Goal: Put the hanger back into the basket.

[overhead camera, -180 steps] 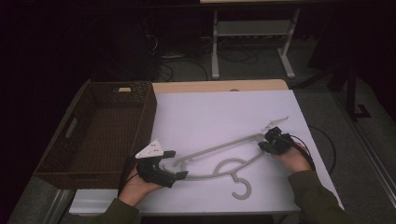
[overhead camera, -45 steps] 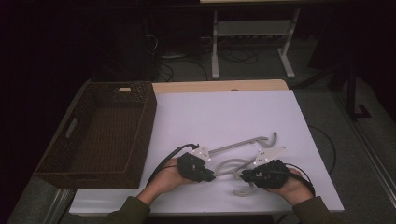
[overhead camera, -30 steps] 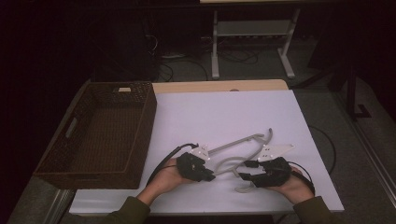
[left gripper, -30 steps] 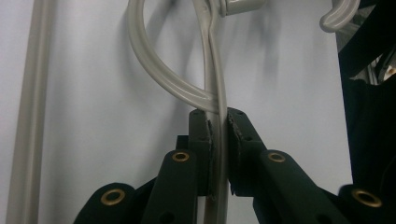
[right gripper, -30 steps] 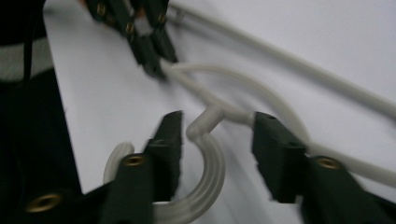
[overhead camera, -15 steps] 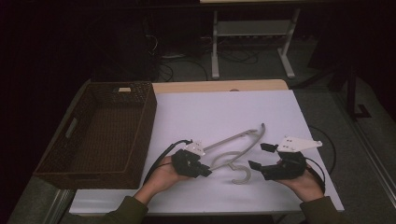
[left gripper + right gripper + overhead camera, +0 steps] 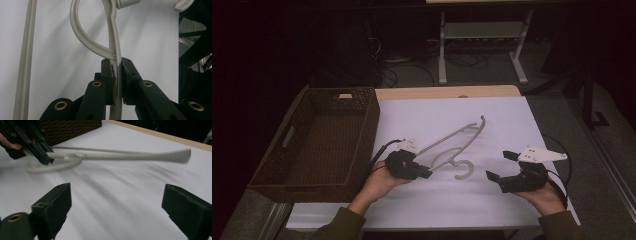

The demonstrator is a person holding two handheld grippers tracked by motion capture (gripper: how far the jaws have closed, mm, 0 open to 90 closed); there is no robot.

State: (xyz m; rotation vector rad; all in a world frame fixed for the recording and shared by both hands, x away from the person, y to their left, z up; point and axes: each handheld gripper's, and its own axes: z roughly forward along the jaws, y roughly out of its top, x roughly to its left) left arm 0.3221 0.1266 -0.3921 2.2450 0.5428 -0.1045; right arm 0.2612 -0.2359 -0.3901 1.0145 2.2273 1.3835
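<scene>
Left gripper (image 7: 424, 173): jaws clamped on one end of a pale plastic hanger (image 7: 457, 145), the pads pressing its thin shoulder bar from both sides, as the left gripper view shows (image 7: 116, 75). The hanger runs from that grip up and to the right over the white table (image 7: 512, 125); its far end appears lifted off the surface, its hook (image 7: 464, 170) curling just right of the left gripper. In the right gripper view the hanger (image 7: 120, 156) crosses the upper part of the picture, one flared end pointing right, with the left gripper (image 7: 46, 157) holding it at the upper left. Right gripper (image 7: 498, 166): jaws wide apart, having just been opening, nothing between them; it sits in the person's right hand (image 7: 544, 197) near the table's front right corner, well apart from the hanger, its grey plate on top. Left hand (image 7: 379, 182): under the left gripper, near the front edge. Brown wicker basket (image 7: 364, 130): stands at the left end of the table, just beside the left gripper. Beyond the table: a dark floor with cables and a pale metal stand (image 7: 482, 30).
</scene>
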